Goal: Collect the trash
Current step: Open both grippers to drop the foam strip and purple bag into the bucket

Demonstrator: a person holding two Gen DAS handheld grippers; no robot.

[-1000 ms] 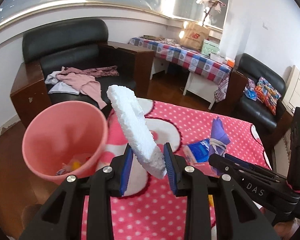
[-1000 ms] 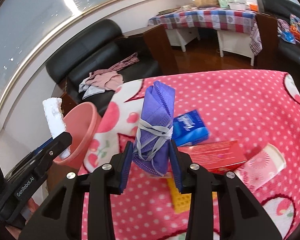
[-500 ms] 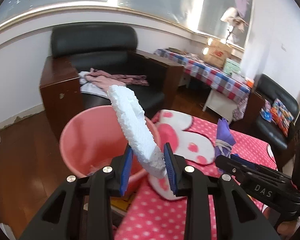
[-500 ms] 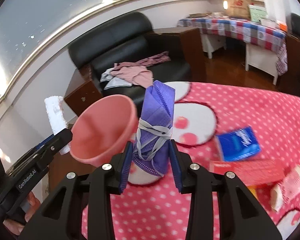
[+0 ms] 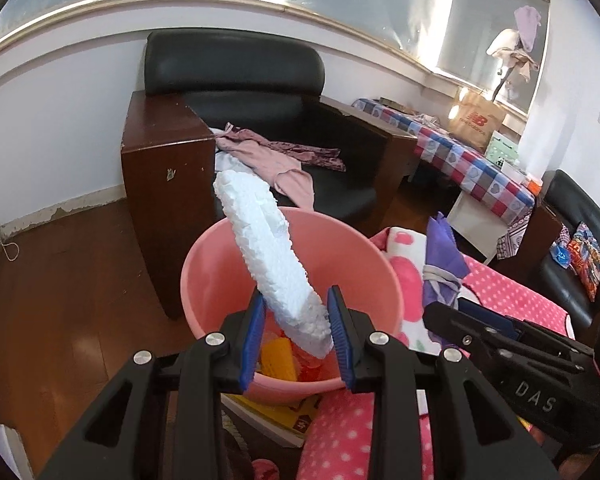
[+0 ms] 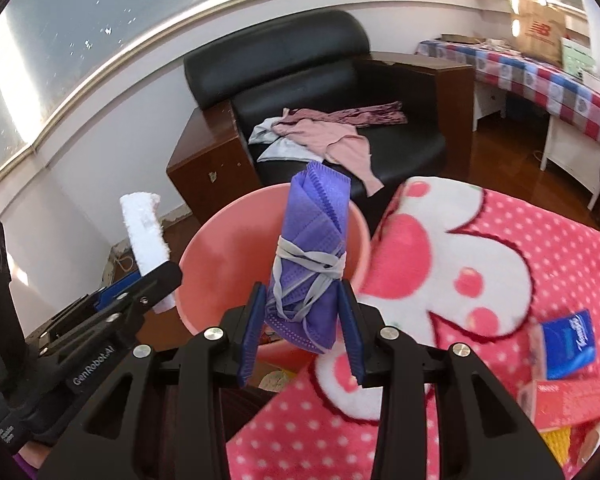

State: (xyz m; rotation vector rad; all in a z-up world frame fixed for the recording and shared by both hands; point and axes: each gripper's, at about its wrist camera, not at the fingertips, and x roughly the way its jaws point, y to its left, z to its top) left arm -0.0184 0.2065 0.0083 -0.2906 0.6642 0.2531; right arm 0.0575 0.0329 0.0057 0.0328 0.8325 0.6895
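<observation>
Foam strip [image 5: 270, 256] pinched in the left hand-held gripper [image 5: 296, 334], tilted down over the pink bucket [image 5: 220, 280].

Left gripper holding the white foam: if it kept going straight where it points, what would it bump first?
Probably the pink bucket. The left gripper, shut on the white foam, points down into its open mouth, though depth is hard to judge.

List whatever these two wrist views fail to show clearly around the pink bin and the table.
- Bin contents: in the left wrist view the white foam piece and left gripper cover most of the pink bin; only yellow and orange scraps show.
- Blue packet and red box: right wrist view, blurred at the edge; print unreadable.
- Purple mask bundle in the right gripper hides the bin's far rim.
</observation>
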